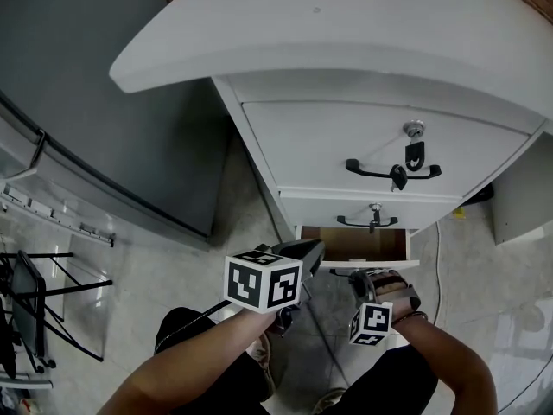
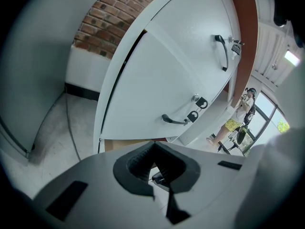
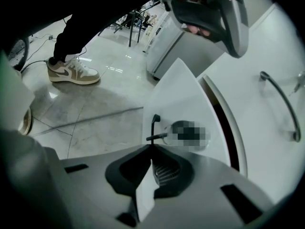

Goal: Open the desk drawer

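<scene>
Head view: the white desk [image 1: 346, 33] overhangs a stack of three drawers. The bottom drawer [image 1: 363, 264] stands pulled out, its brown inside open to the top, while the middle drawer [image 1: 363, 207] and top drawer [image 1: 320, 141] sit flush. The left hand-held gripper [image 1: 309, 251] hangs by the open drawer's left corner. The right hand-held gripper [image 1: 373, 275] is at the drawer's front edge. Bare floor [image 1: 233, 223] lies to the left, between the drawers and a grey panel [image 1: 104, 128].

Left gripper view: the left hand-held gripper [image 2: 152, 147] has its jaws together with nothing between them. Just past the tips runs the brown strip of the bottom drawer [image 2: 128, 143], under the closed middle drawer [image 2: 152, 85]. Open floor [image 2: 52, 128] runs along the left, toward a brick wall [image 2: 109, 13].

Right gripper view: the right hand-held gripper [image 3: 152, 147] also has its jaws closed to a point. The black handle [image 3: 153, 127] of the bottom drawer [image 3: 176, 99] stands right at the tips (whether it is pinched cannot be told). A dark gap [image 3: 224, 123] parts the drawer front from the closed one behind it. To the left the floor [image 3: 95, 109] is open as far as a shoe [image 3: 71, 70].
</scene>
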The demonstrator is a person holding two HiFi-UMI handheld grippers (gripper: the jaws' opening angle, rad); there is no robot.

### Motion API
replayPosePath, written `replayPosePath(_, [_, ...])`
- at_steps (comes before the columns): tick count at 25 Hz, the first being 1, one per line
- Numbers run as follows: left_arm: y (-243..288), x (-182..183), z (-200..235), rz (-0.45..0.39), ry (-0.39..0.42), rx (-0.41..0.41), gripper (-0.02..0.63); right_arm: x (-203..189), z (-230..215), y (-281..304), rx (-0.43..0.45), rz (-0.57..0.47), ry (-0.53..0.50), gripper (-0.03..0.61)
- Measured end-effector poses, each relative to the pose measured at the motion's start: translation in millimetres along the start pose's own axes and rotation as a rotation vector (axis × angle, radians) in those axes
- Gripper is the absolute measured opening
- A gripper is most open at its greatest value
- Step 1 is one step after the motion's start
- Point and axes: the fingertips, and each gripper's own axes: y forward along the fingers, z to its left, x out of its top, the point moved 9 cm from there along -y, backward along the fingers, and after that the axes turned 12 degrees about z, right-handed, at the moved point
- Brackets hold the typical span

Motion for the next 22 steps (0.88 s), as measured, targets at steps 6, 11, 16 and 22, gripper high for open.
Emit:
replayPosePath(6, [1.6,-0.4,-2.0,0.010,0.028,0.017,0.006,0.0,6.0,-4.1,-0.014,-0.012,-0.002,0.025])
replayPosePath(11, [5.9,-1.4,-8.3,0.007,0.026,0.008,0.006,-0.3,8.5,-6.9,-0.004,-0.004,-0.004,0.025])
replayPosePath(16, [7.7,2.8,-12.5,0.001,0.025,-0.013,0.006,0.9,17.2,-10.6,0.009,-0.002,-0.006,0.025])
replayPosePath(22, [12.0,4.7,-13.9,0.006,0.034,-0.043,0.006,0.6,18.4,-9.6,-0.004,0.004,-0.017,0.025])
